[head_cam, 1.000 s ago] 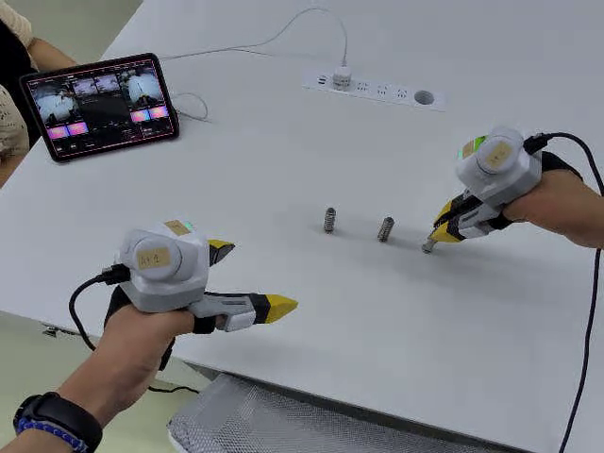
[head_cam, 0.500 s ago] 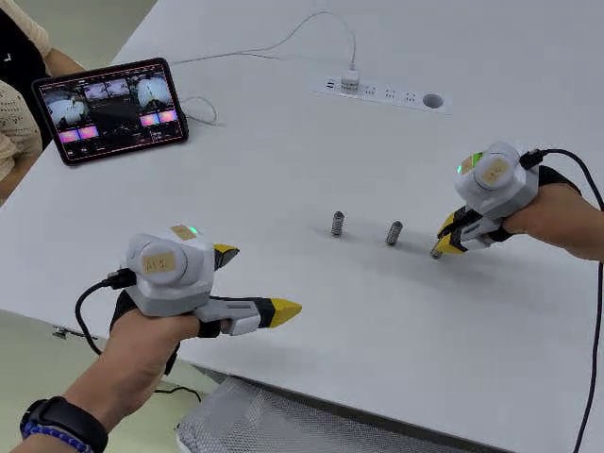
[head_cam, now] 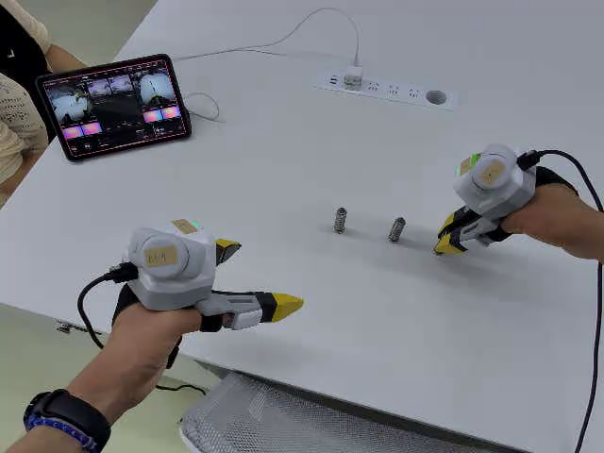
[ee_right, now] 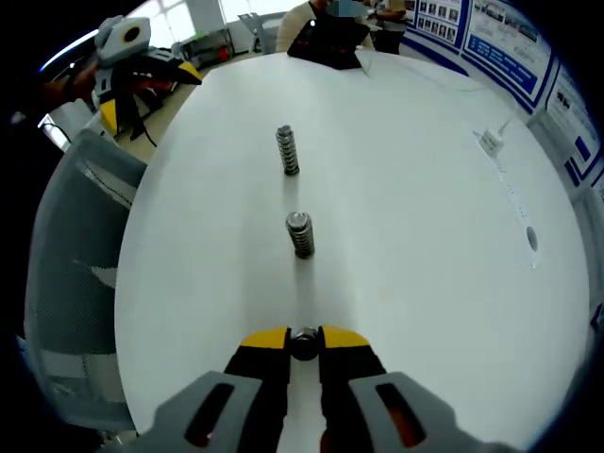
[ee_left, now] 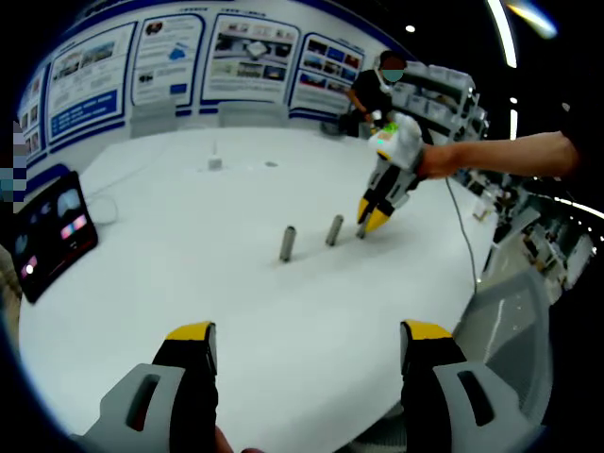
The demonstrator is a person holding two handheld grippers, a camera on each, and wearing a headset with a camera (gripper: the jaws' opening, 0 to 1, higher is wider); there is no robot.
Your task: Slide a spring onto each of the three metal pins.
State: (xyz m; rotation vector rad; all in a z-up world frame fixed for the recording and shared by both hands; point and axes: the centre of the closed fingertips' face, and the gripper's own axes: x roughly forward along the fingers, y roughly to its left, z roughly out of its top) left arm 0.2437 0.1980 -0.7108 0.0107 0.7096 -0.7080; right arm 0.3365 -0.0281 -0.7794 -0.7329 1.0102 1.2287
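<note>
Hovering over the near desk [head_cam: 396, 359] edge, the left gripper [head_cam: 257, 276] is spread and empty, apparently parked clear of the work. Left pin [head_cam: 341, 220] and middle pin [head_cam: 397, 228] stand mid-desk, each wearing a spring. The right gripper [head_cam: 442, 245] pinches the third spring [ee_right: 304, 345] at the row's right end, likely seating it. Bare desk surrounds the row; tablet [head_cam: 113, 104] and strip [head_cam: 387, 92] lie well apart.

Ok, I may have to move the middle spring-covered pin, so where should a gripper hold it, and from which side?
Probably the coil-wrapped shaft at mid-height, coming from above with jaws closing front to back: the middle pin stands upright and slim, with the other pin and the right gripper, on the third pin, flanking it along the row.
</note>
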